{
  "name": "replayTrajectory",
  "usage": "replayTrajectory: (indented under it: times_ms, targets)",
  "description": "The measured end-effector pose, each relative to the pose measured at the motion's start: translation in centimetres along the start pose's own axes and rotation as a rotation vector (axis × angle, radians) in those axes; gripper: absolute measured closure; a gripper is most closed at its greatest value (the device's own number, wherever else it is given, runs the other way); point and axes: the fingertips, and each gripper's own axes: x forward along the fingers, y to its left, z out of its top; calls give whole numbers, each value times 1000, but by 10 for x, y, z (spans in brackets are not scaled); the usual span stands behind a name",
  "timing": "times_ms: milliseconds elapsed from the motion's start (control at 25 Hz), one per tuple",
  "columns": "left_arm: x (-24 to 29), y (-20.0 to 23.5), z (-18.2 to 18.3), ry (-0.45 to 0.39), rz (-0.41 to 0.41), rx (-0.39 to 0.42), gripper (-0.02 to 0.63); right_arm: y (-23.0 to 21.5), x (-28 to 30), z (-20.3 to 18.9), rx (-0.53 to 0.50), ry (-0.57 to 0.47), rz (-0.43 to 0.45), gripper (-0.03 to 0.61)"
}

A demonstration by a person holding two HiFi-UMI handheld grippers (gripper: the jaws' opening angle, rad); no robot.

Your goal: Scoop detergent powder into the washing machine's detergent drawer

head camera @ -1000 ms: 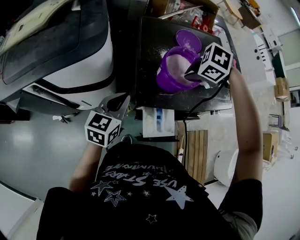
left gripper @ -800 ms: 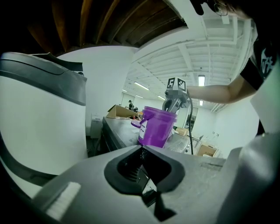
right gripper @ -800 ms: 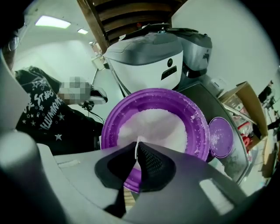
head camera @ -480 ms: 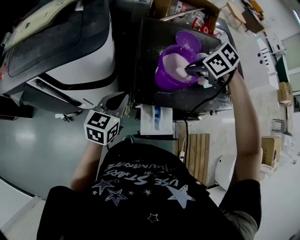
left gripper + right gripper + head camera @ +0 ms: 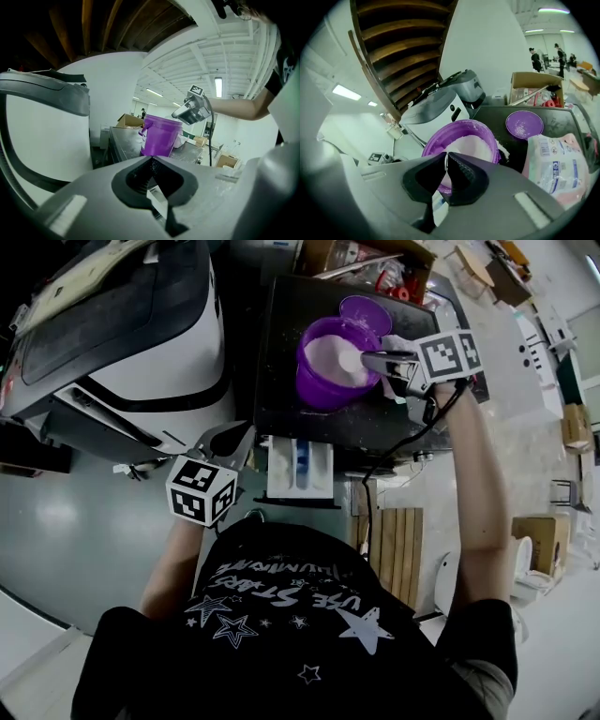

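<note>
Right claw pinched narrow on white scoop, sunk in powder in purple tub near dark top's far edge. Loading step, I'd say — next: lift level, carry w/o spilling to open drawer below front edge. Left claw closed, empty.

Black T-shirt with white stars and letters, at the bottom. Grey left gripper and right gripper have black-and-white cubes. Black cable, middle right.

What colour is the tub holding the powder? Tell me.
Purple. The tub shows best in the right gripper view.
</note>
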Motion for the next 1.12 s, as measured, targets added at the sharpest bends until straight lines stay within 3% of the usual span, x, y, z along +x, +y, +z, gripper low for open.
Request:
replayTrajectory:
  times_ms: [360, 640, 800, 1120]
  targets:
    - [-4, -31, -2, -2, 31, 25, 614, 4, -27, -5, 50, -179, 7, 541]
    - [-14, -53, -13, 12, 64, 43, 614, 34, -37, -19, 55, -259, 143, 541]
    - [-19, -66, -25, 23, 81, 28, 614, 72, -37, -37, 95, -294, 343, 541]
    - [-34, -90, -50, 48, 122, 17, 614, 89, -31, -95, 137, -258, 390, 541]
